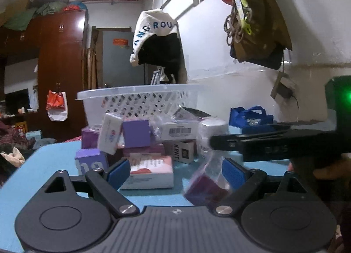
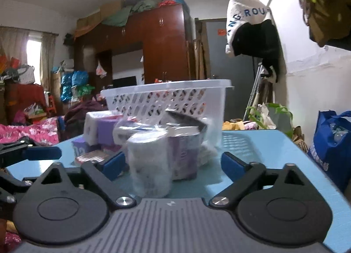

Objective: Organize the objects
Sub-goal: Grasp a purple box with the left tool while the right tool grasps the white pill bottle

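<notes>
Purple packet (image 1: 206, 189) between left hand-held gripper (image 1: 175, 170) fingers

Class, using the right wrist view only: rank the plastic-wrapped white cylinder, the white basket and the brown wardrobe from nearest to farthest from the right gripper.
1. The plastic-wrapped white cylinder, between the open jaws of the right gripper, slightly left.
2. The white basket, behind the pile at the table's far side.
3. The brown wardrobe, across the room against the back wall.
</notes>
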`<state>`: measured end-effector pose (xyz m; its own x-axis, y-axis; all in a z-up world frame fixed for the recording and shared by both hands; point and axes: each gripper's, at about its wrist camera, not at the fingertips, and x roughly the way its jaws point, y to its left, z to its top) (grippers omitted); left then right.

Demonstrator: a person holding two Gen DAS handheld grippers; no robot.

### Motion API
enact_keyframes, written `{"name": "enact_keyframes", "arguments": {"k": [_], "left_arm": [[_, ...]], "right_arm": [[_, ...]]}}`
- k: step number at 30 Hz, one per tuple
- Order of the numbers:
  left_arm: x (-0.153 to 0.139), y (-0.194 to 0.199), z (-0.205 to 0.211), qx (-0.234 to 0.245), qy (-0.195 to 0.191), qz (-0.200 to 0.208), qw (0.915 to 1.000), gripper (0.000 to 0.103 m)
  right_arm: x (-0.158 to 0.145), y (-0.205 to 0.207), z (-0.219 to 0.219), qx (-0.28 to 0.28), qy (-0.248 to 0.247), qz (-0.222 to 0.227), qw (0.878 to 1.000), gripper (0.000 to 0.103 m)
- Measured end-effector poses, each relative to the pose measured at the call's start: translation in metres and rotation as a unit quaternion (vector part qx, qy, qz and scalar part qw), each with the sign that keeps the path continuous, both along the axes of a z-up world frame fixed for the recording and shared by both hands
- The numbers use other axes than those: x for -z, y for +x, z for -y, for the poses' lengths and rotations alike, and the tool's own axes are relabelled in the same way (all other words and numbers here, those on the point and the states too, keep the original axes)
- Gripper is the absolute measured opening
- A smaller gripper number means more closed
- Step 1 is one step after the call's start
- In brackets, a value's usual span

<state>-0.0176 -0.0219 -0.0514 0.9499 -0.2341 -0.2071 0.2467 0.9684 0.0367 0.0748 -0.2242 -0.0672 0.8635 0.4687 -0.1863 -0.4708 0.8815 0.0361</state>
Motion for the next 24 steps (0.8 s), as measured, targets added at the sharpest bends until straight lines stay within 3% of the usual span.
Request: {"name": "enact_keyframes", "arguments": {"k": [3, 9, 15, 17, 19, 21, 24], "left_arm": [[0.006, 0.005, 0.006, 0.004, 0.011, -0.01, 0.9999, 0.093], [0.012, 0.011, 0.009, 0.007, 0.016, -0.023, 0.9996, 0.093], [0.014, 0.013, 0.016, 0.014, 0.023, -0.024, 0.9993, 0.092], [0.015, 0.013, 0.018, 0.015, 0.026, -0.022, 0.9993, 0.083], [0.015, 0.012, 0.02, 0.017, 0.031, -0.021, 0.9991, 0.06], [0.016, 0.01, 0.021, 0.019, 0.035, -0.019, 0.999, 0.045], [0.014, 0.004, 0.018, 0.02, 0.034, -0.002, 0.9992, 0.045]], "right_arm": [[-0.002, -0.001, -0.009, -0.001, -0.011, 0.005, 1.0, 0.084], [0.003, 0.006, -0.022, -0.015, -0.034, -0.021, 0.999, 0.056], [0.001, 0.001, -0.014, -0.015, -0.031, -0.02, 0.999, 0.051], [0.001, 0.0, -0.014, -0.015, -0.028, -0.02, 0.999, 0.051], [0.0, -0.002, -0.01, -0.013, -0.024, -0.02, 0.999, 0.051], [-0.001, -0.004, -0.006, -0.013, -0.02, -0.021, 0.999, 0.051], [-0.003, -0.006, -0.002, -0.011, -0.015, -0.02, 1.0, 0.051]]}}
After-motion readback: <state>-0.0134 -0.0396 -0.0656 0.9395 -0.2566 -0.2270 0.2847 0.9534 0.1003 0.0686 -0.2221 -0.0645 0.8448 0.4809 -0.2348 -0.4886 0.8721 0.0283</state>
